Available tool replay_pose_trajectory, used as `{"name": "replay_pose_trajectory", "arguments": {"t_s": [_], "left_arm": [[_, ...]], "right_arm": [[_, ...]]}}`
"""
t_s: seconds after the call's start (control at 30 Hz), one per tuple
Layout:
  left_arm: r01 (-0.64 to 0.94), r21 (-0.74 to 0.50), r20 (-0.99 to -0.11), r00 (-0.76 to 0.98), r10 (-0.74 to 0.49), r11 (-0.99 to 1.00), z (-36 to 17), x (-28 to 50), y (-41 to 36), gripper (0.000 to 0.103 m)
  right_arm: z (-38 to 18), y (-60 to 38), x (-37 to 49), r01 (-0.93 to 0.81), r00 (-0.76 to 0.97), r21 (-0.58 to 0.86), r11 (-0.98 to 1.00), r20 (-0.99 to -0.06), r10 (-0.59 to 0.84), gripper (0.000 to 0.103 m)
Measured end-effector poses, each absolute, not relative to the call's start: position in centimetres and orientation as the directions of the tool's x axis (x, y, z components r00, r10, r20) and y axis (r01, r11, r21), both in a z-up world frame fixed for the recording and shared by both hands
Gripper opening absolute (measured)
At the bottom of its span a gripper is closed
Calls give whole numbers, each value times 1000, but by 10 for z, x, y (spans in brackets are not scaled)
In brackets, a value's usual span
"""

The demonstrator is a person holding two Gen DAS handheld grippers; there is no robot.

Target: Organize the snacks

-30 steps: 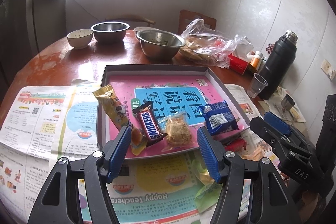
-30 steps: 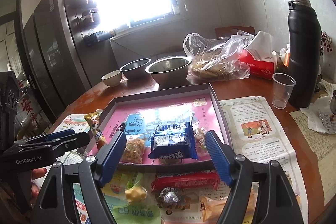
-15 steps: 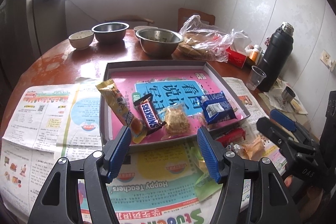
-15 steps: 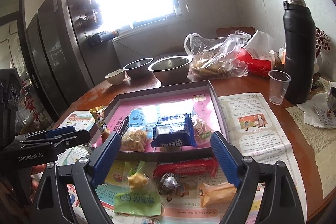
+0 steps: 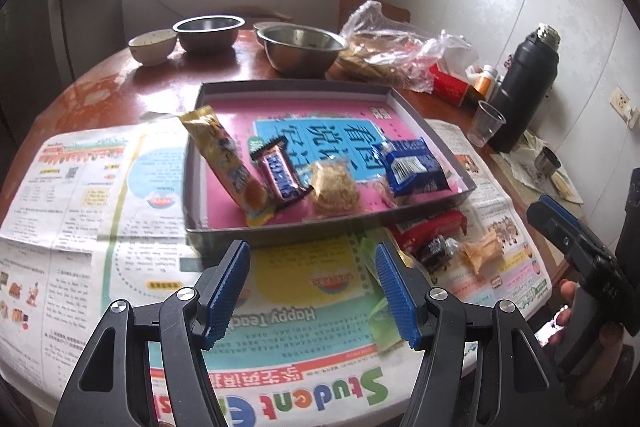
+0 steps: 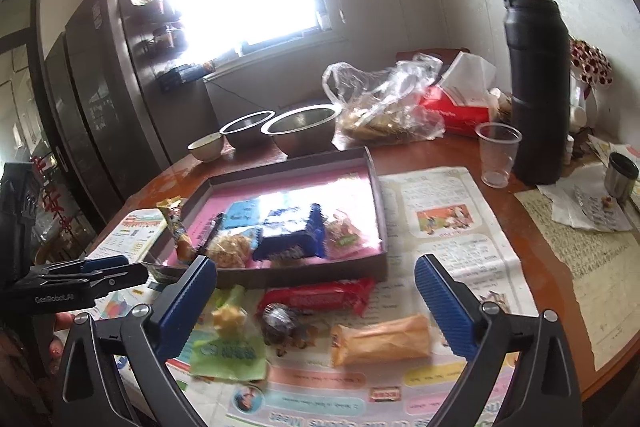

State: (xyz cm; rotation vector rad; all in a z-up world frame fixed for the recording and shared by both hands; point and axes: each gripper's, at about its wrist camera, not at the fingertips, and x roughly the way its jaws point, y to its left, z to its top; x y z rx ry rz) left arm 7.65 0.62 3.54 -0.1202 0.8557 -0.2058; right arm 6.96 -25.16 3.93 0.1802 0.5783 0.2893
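Snacks split in two lots: some already in the shallow tray [image 5: 424, 115], rest loose on the newspaper [image 5: 72, 187] in front of it. Inside, side by side along the near wall: yellow bar [image 5: 224, 155], Snickers [image 5: 280, 173], clear pkt w/ crumbly cake [image 5: 334, 183], blue biscuit pack [image 5: 414, 167]. That row reads as a deliberate line-up, w/ space left behind.

Outside, just beside the tray's near wall: red wrapper [image 6: 320, 297], foil sweet [image 6: 278, 319], orange pkt [image 6: 380, 341], green pkt [image 6: 228, 351].

Right gripper [image 6: 316, 291] hangs above these, jaws just spread wide, nothing between them; prob. lining up on the red wrapper or orange pkt. Left gripper [image 5: 312, 283] is part-open over bare newspaper, empty, holding nothing.
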Motion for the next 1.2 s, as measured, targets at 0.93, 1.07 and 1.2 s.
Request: {"name": "replay_pose_trajectory", "arguments": {"t_s": [0.93, 1.07, 1.2], "left_arm": [[168, -277, -807, 494, -324, 946, -23, 103, -41, 67], [167, -284, -804, 495, -329, 944, -26, 106, -43, 67], [166, -294, -800, 497, -337, 941, -25, 109, -44, 67]], "right_arm": [[-30, -253, 88, -161, 686, 67, 985, -710, 160, 98], [-35, -253, 90, -157, 686, 71, 985, -709, 161, 96], [-41, -246, 90, -169, 690, 12, 986, -713, 127, 79]]}}
